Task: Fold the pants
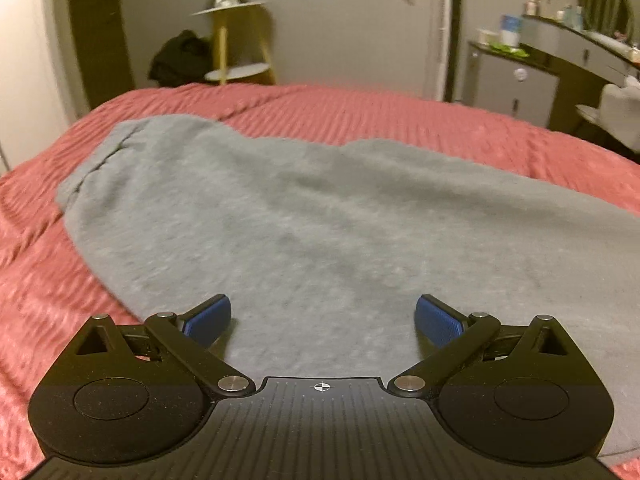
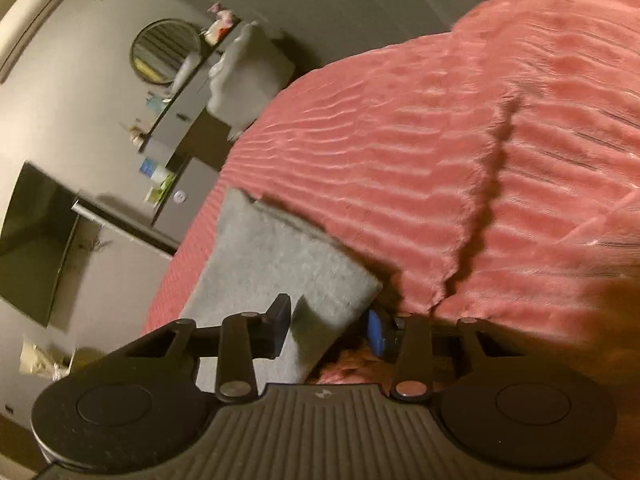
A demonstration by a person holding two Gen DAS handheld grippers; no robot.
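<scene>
Two wrist views, low over one bed

The left wrist camera sits level and close above the grey pants (image 1: 320, 216), facing across the pink bedspread (image 1: 400, 116) toward the far wall. The right wrist camera is rolled steeply sideways, near the fabric's edge, perhaps raised. Both share pants, bedspread and the dresser (image 1: 516, 80).

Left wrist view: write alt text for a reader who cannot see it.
Grey pants lie spread across a red ribbed bedspread, filling most of the view. The left gripper sits low over the near edge of the fabric, jaws wide open and holding nothing. A dresser stands behind.
</scene>
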